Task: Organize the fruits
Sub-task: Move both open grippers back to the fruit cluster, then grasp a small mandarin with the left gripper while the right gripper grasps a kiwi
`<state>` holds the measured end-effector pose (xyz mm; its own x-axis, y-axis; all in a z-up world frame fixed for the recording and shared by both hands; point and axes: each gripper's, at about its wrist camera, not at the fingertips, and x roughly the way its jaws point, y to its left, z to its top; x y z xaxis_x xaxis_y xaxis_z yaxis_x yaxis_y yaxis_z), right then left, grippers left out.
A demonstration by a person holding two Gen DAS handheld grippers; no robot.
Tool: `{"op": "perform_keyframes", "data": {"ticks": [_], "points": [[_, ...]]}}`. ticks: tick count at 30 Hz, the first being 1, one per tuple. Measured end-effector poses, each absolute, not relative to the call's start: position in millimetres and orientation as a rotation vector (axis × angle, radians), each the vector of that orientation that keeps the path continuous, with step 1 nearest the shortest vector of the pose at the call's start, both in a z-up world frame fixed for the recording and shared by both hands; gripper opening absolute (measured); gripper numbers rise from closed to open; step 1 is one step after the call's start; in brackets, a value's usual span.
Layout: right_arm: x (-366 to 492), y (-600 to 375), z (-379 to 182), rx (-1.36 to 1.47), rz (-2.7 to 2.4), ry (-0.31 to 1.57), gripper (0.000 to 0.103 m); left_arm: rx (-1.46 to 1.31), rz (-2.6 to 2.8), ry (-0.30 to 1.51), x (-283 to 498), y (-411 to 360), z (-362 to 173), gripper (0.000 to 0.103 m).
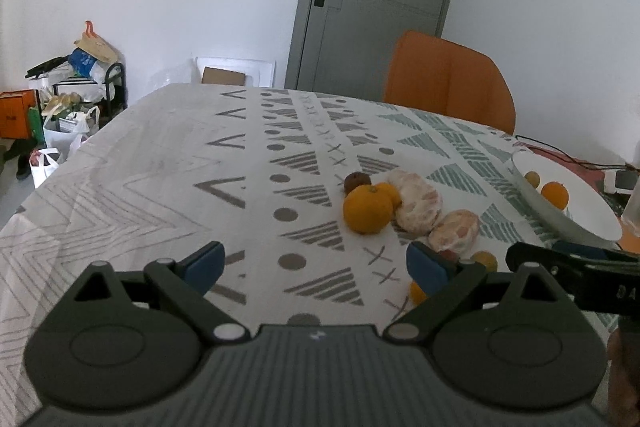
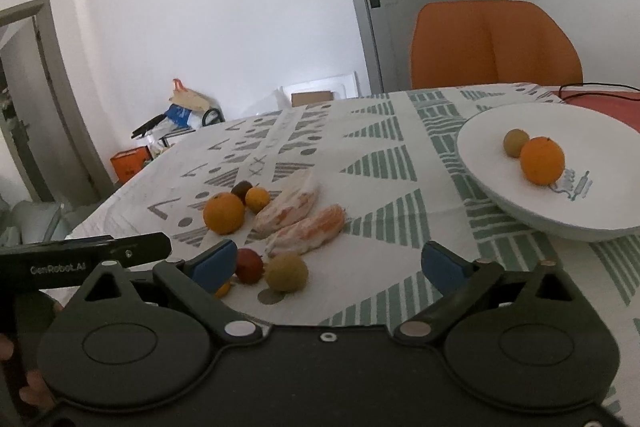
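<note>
- Nearest the lens in the right wrist view: the right gripper (image 2: 326,269), jaws wide, nothing between its blue pads.
- Just ahead of it, at about 11 o'clock, sit a yellow-green fruit (image 2: 287,271) and a dark red fruit (image 2: 249,265), almost touching; the red one lies right beside the left pad.
- Beyond them, two peeled citrus pieces (image 2: 306,227) lie side by side, long axes running from 8 o'clock to 2 o'clock across the view.
- Further at 11 o'clock: an orange (image 2: 223,213), a smaller orange (image 2: 257,199) and a dark fruit (image 2: 241,188), bunched together.
- Bowl (image 2: 492,187) stands at 2 o'clock, well apart from the pile, already holding an orange and a small greenish fruit.
- Left gripper (image 1: 316,267) is also wide and empty, over bare tablecloth (image 1: 160,167); from it the pile lies at 1 o'clock, its right pad near one peeled piece.
- A small orange fruit (image 1: 417,293) peeks out beside that same pad, mostly hidden.
- My reading: most fruit is not yet in the bowl, so the job is in its early part.
- Right hand looks nearer to both the yellow-green fruit and the bowl, so it seems the natural one for the next pick.
- Risk: the round fruit could roll off when nudged, and the red one crowds it.
</note>
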<state>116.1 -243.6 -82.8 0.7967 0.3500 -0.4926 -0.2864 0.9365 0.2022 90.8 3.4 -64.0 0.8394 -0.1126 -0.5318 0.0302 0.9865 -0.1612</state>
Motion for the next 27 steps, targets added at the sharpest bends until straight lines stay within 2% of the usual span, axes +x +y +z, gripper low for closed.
{"op": "perform_keyframes", "data": {"ticks": [12, 15, 16, 17, 27], "points": [[126.8, -221.8, -90.7, 0.085, 0.388, 0.611, 0.075, -0.186, -0.069, 0.589, 88.2, 17.2, -70.7, 0.094], [130.2, -218.0, -92.5, 0.077, 0.396, 0.625, 0.055, -0.197, -0.068, 0.595, 87.9, 19.1, -71.8, 0.094], [130.9, -217.2, -92.9, 0.071, 0.39, 0.627, 0.038, -0.197, -0.069, 0.595, 87.8, 19.2, -71.4, 0.094], [131.7, -217.1, -92.8, 0.065, 0.384, 0.629, 0.026, -0.197, -0.07, 0.593, 87.6, 18.9, -70.9, 0.094], [125.4, -232.7, -89.8, 0.105, 0.377, 0.621, 0.026, -0.162, -0.112, 0.58, 84.7, 2.1, -64.8, 0.089]]}}
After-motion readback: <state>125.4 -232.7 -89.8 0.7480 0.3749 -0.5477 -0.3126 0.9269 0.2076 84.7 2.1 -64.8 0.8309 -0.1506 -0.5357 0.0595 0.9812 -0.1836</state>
